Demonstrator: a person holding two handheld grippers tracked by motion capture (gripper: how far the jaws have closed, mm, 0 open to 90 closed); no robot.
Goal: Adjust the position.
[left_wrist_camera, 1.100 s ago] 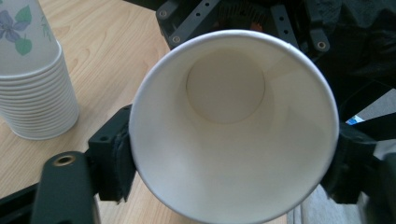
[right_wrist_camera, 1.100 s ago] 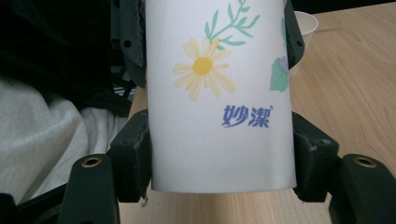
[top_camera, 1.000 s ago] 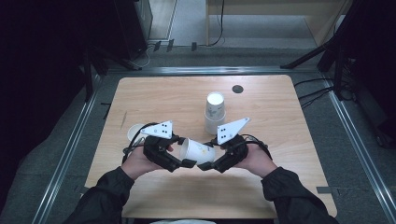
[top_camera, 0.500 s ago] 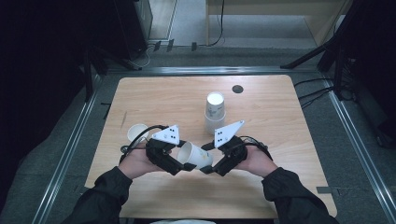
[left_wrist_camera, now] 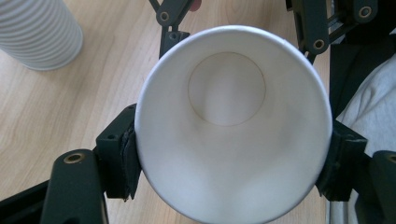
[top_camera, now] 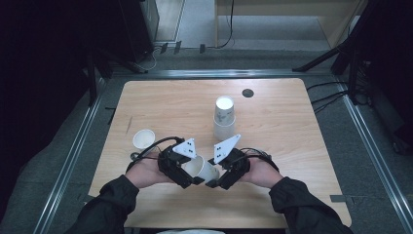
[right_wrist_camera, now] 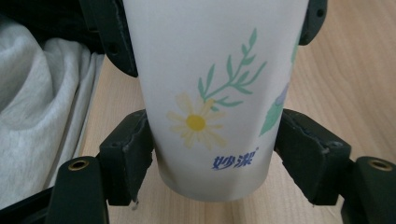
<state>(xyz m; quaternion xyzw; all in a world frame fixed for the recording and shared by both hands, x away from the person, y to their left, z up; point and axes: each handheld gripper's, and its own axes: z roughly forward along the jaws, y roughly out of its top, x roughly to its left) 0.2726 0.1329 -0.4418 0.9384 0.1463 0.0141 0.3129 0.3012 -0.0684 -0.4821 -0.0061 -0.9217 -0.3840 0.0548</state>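
The left gripper (top_camera: 187, 171) and the right gripper (top_camera: 219, 171) met over the near edge of the wooden table (top_camera: 287, 141), both clamped on one white paper cup (top_camera: 202, 168) lying on its side between them. The left gripper view looked into the cup's open mouth, jaws pressed to either side of the rim; the right gripper view showed jaws pinching its flower-printed base end. A stack of cups (top_camera: 224, 118) stood upside down mid-table, and a small cup (top_camera: 144, 139) sat upright to the left.
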